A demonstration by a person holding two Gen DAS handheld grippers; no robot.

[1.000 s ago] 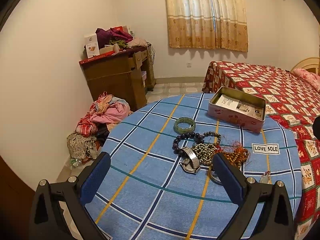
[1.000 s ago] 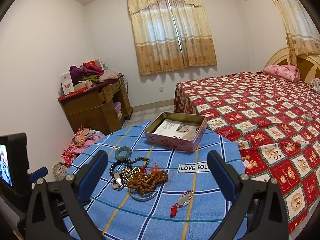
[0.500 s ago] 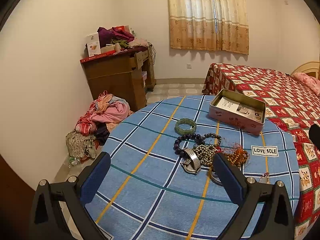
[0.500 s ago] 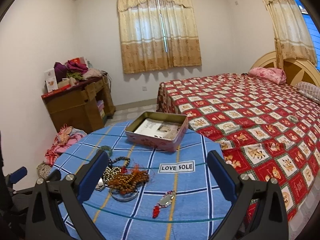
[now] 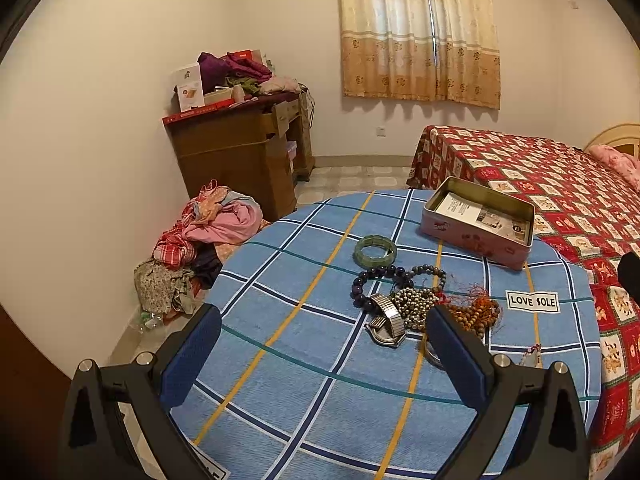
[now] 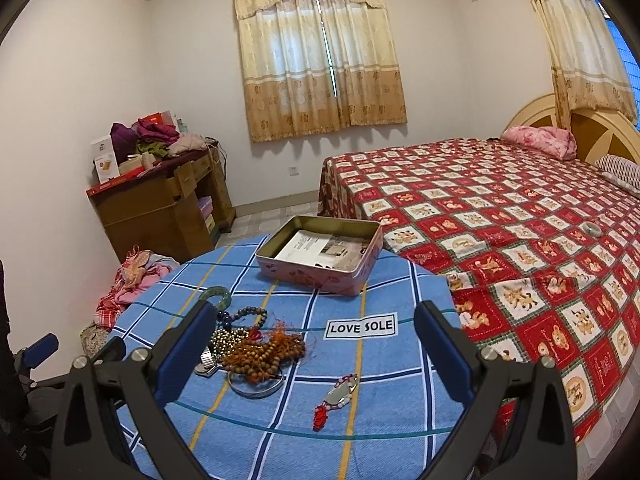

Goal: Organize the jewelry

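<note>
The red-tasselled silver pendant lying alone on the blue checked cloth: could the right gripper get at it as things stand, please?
Probably yes. The red-tasselled silver pendant lies by itself on the blue checked cloth, apart from the brown bead heap, and the right gripper is open and empty above the cloth, with nothing between them.

metal bangle: mostly hidden behind the left gripper's right finger in the left wrist view.
green bangle: partly covered by the right gripper's left finger in the right wrist view.
watch: half hidden by that finger.
paper in the tin: print too small to read.
pendant: near the table's right edge, too small to make out.
</note>
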